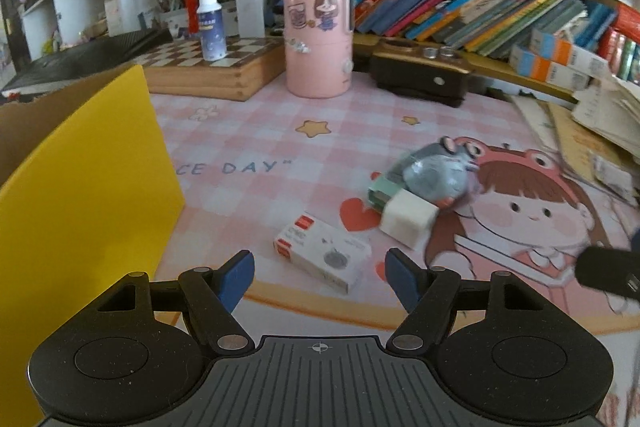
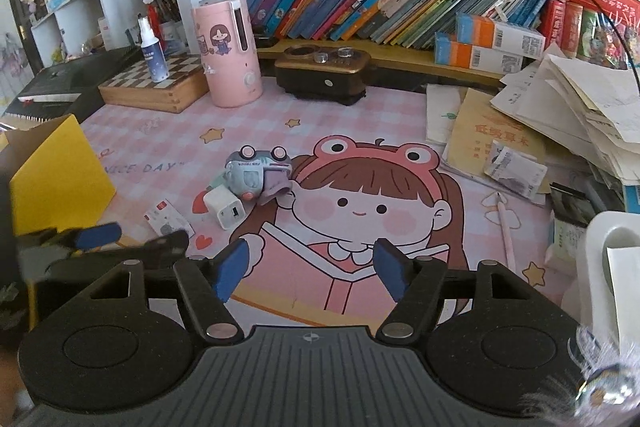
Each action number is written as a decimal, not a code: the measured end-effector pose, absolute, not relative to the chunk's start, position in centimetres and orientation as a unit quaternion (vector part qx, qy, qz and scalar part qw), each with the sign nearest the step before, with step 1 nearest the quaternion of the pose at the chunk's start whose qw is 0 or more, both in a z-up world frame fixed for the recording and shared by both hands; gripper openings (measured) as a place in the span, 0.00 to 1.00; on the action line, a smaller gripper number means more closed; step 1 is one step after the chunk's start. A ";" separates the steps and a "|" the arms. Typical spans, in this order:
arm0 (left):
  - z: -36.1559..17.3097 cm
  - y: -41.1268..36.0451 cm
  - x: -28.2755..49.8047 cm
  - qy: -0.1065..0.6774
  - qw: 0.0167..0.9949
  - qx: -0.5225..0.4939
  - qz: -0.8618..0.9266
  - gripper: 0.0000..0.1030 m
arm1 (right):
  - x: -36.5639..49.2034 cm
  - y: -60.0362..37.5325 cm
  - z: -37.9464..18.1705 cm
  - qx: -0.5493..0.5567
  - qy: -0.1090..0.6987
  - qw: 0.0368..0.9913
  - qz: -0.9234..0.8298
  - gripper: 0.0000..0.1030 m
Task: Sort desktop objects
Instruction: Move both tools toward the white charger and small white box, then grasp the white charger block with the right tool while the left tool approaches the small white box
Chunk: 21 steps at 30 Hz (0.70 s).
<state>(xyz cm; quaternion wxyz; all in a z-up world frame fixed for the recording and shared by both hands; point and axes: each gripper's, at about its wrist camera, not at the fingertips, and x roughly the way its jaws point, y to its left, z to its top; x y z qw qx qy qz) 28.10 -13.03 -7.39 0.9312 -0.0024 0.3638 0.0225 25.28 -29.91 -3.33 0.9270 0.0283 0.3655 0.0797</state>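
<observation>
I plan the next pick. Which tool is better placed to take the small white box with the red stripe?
Left. The left tool is open with the box just ahead; the right tool is farther away.

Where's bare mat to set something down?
Free: checked mat between yellow box, pink canister and toy car; also the girl print before the right gripper. Crowded: car, white charger, small carton; paper pile right.
</observation>
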 end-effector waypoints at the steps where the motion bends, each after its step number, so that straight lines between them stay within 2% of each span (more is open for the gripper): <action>1: -7.6 -13.0 28.5 0.364 0.931 -0.004 0.024 0.71 | 25.3 -29.9 -3.4 0.027 0.366 0.927 0.080 0.64; 5: -8.2 -12.8 29.8 0.370 0.929 -0.004 0.022 0.64 | 25.4 -29.9 -3.4 0.026 0.370 0.925 0.086 0.64; 6: -8.4 -12.9 29.9 0.372 0.928 -0.004 0.019 0.59 | 25.4 -29.9 -3.5 0.026 0.371 0.924 0.087 0.64; 13: -8.1 -12.8 29.3 0.365 0.931 0.004 0.014 0.57 | 25.8 -29.5 -3.8 0.021 0.372 0.923 0.096 0.65; 21: -5.5 -11.3 24.2 0.353 0.936 0.003 0.007 0.58 | 27.6 -27.5 -5.8 -0.009 0.371 0.917 0.144 0.63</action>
